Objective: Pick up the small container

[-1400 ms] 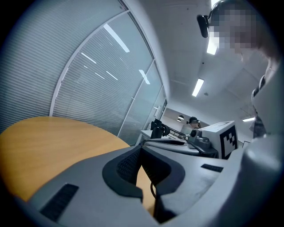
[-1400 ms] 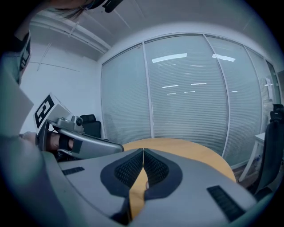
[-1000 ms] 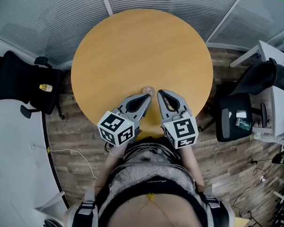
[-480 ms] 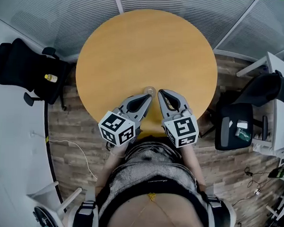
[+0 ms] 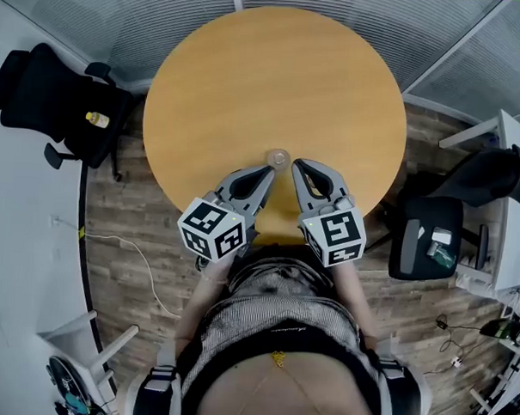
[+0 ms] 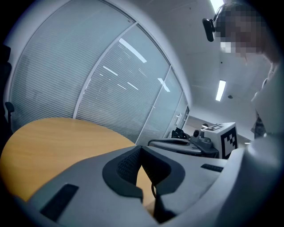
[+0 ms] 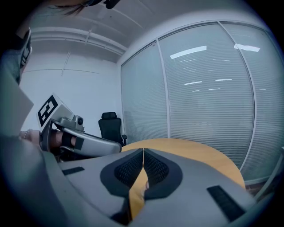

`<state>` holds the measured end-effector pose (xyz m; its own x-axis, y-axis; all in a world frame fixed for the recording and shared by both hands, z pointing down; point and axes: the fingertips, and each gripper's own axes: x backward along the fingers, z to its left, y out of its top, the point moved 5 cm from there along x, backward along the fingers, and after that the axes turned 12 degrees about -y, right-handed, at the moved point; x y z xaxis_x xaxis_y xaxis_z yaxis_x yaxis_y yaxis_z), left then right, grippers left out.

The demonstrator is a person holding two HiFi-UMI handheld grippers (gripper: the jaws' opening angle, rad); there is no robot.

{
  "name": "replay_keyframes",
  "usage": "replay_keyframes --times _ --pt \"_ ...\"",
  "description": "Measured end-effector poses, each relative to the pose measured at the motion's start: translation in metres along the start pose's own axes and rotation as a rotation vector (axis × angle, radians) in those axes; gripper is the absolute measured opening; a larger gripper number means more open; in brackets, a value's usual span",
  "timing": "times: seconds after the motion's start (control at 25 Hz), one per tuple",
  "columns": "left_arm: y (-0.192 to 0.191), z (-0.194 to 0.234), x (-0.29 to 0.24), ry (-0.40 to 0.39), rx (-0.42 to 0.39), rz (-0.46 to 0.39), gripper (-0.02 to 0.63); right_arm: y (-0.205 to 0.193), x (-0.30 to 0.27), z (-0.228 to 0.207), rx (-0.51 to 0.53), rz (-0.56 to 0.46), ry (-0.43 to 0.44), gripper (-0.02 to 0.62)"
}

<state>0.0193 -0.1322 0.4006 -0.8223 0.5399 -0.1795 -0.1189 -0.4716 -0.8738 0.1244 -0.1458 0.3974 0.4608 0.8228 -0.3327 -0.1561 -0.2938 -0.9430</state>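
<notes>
The small container (image 5: pixel 278 157), a little clear round cup, stands on the round wooden table (image 5: pixel 274 82) near its front edge. My left gripper (image 5: pixel 268 171) lies just in front of it and slightly left, jaws closed together with nothing between them. My right gripper (image 5: pixel 297 164) lies close to the container's right, also shut and empty. In the left gripper view the pads (image 6: pixel 128 166) meet and the right gripper (image 6: pixel 195 144) shows beyond them. The right gripper view shows its pads (image 7: pixel 131 170) touching and the left gripper (image 7: pixel 75 137) at the left. Neither gripper view shows the container clearly.
A black office chair (image 5: pixel 41 94) with a small yellow thing (image 5: pixel 96 119) on it stands left of the table. Another black chair (image 5: pixel 431 240) and a white desk (image 5: pixel 514 205) are at the right. Glass walls with blinds (image 5: pixel 122 16) run behind the table.
The head view has swung, so the room has shifted in the picture. Both grippers stay shut by the container, which now shows slightly more apart from their tips.
</notes>
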Motion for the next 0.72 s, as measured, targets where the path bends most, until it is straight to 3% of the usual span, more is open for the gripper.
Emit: replay_keyframes --times 0.32,0.72 --pt "0.019 0.016 0.009 -0.037 -0.047 0.031 0.005 0.017 -0.015 0.010 -0.013 -0.026 -0.053 0.020" --pt "0.024 0.024 0.015 -0.097 -0.033 0.039 0.005 0.013 -0.024 0.019 -0.039 -0.007 -0.098 0.020"
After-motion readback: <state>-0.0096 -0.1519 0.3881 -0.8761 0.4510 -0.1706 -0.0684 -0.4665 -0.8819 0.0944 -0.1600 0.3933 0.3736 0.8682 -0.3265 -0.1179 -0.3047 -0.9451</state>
